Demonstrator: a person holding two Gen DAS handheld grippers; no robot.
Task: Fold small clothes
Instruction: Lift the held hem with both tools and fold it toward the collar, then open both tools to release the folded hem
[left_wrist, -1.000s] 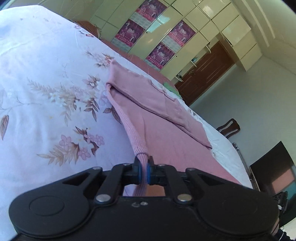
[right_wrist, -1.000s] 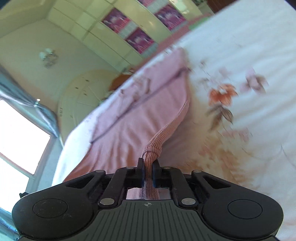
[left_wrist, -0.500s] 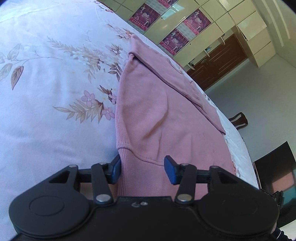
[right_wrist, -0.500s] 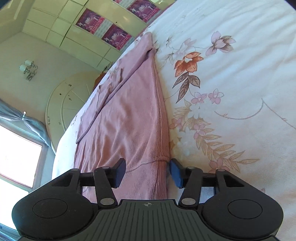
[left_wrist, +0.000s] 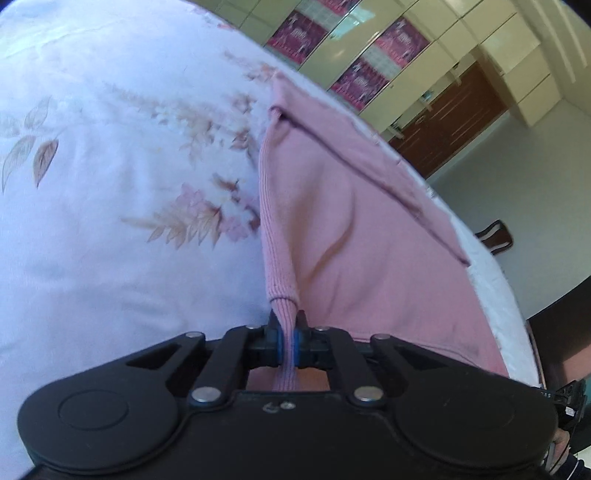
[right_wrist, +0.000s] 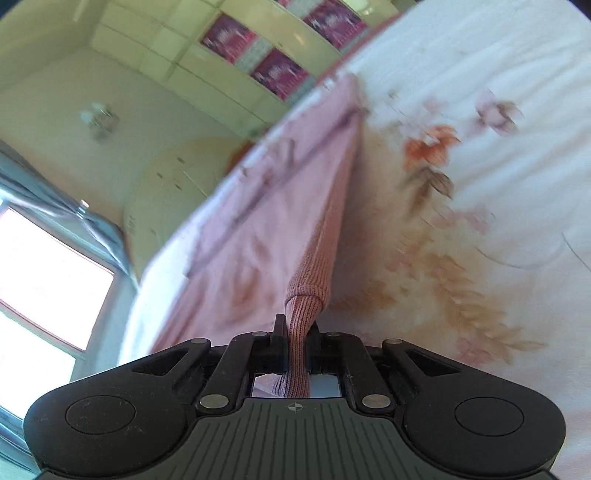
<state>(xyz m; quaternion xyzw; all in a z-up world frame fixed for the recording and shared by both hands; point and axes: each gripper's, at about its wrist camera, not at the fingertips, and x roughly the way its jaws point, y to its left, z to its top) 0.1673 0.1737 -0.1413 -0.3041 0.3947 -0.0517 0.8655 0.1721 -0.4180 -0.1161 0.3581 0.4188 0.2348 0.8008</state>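
A pink knit garment (left_wrist: 369, 229) lies on a white floral bedsheet (left_wrist: 110, 184); its far part is folded over, with a seam running across. My left gripper (left_wrist: 287, 325) is shut on the ribbed hem at the garment's near left corner and pulls the edge taut. In the right wrist view the same pink garment (right_wrist: 266, 236) stretches away over the bedsheet (right_wrist: 480, 184). My right gripper (right_wrist: 297, 326) is shut on the ribbed hem at the near right corner, lifted slightly off the sheet.
The bed edge runs along the garment's right side in the left wrist view, with a dark chair (left_wrist: 495, 236) and brown doors (left_wrist: 450, 122) beyond. Cabinets with pink posters (right_wrist: 273, 70) stand behind. A bright window (right_wrist: 44, 280) is at the left.
Half a second ago both grippers were open with the hem lying between their fingers. Now both have shut on the ribbed hem and lifted it, pulling the edges taut.
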